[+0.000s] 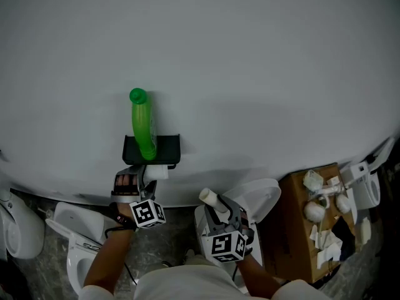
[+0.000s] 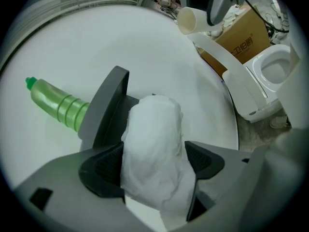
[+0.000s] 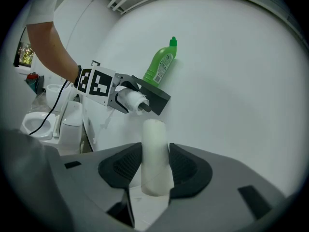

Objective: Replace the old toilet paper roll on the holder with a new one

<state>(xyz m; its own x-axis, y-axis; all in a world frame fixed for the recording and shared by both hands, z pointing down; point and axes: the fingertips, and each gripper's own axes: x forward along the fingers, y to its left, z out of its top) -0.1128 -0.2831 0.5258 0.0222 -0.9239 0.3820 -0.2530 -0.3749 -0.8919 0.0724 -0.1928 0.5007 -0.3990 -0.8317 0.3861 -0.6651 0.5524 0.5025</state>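
My left gripper [image 2: 153, 162] is at the wall-mounted holder [image 2: 108, 98]. Its fingers are spread wide and released. The fresh paper roll [image 2: 154, 129] lies between them and fills the gap, but the pads do not seem to squeeze it. In the right gripper view that roll sits crosswise under the holder's shelf. A dark peg end [image 3: 143, 108] pokes out of the end of the roll that faces my right fingers. Beyond the left fingers, up and to their left, a green bottle [image 2: 55, 105] stands on top of the holder, against the white wall [image 1: 262, 55].

My right gripper [image 3: 154, 166] hangs well apart from the holder, lower than the left fingers and to their right. Its fingers are clenched on the bare cardboard tube [image 3: 155, 144]. The tube stands between the pads and sticks out past the fingertips. Just beyond these fingers and to their right is a white toilet [image 1: 265, 195]. Further right stands an open brown box [image 1: 300, 242] with white pieces lying on it.
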